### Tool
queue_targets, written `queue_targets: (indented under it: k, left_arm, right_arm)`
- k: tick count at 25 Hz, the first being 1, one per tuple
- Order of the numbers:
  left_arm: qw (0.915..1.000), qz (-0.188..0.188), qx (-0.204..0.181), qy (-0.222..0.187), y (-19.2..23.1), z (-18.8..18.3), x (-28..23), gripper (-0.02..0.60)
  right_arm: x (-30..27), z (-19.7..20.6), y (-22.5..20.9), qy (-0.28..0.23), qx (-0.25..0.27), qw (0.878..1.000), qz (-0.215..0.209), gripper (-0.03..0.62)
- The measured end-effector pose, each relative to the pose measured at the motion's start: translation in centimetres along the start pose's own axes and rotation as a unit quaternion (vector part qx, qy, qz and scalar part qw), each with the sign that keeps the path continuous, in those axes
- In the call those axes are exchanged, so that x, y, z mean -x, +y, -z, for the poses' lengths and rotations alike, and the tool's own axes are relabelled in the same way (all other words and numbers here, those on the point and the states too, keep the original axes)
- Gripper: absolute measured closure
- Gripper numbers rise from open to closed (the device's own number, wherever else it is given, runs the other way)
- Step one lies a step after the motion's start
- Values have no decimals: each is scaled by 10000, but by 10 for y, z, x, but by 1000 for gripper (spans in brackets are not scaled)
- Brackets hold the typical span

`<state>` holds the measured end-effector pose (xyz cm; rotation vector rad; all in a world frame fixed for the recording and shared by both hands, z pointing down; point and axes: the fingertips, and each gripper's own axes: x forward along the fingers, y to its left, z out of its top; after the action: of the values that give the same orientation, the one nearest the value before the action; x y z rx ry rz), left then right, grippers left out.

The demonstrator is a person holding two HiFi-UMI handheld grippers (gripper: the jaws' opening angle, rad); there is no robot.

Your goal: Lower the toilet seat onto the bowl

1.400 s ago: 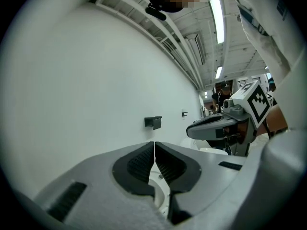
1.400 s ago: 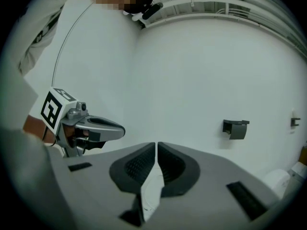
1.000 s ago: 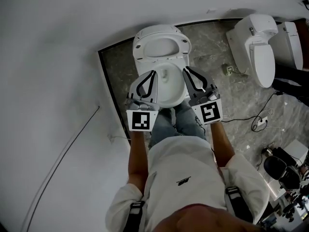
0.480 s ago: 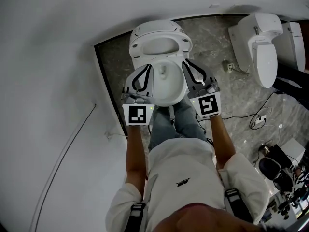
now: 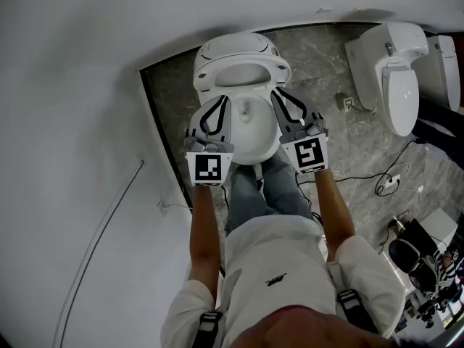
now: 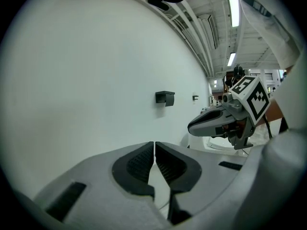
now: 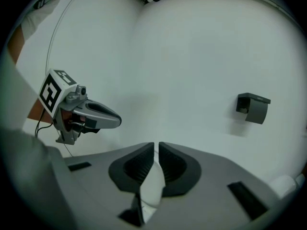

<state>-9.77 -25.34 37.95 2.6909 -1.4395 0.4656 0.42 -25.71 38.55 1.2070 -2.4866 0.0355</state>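
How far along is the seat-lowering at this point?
Done: nothing yet. The seat stands raised behind the open bowl. In hand: the left hand-held gripper and right hand-held gripper, both shut and holding nothing, flank the bowl with their tips near the seat. Whether they touch it cannot be told. Left: bring the seat down flat onto the bowl.

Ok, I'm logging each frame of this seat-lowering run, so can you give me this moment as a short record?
toilet seat: looks tilted up at the back, not yet down
bowl: open, interior visible
left gripper: over the bowl's left side, jaws together, nothing between them
right gripper: over the bowl's right side, jaws nearly together; pale sliver in the gap, unclear what
contact with seat: cannot tell
second toilet: to the right, lid closed
wall fixture: dark, small
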Motion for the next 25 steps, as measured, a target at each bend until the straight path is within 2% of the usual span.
queue_targets:
  k: [4, 13, 25]
  left_arm:
    - [9998, 136, -107, 109, 1, 17, -13, 552]
    - [9992, 128, -68, 363, 14, 43, -34, 552]
    - [9987, 158, 15, 477, 25, 57, -60, 552]
  right_arm:
    - [-14, 7, -3, 184, 96, 9998, -50, 560]
    - [-45, 23, -6, 300, 191, 9993, -118, 545]
    - [-75, 42, -18, 481, 323, 9983, -70, 530]
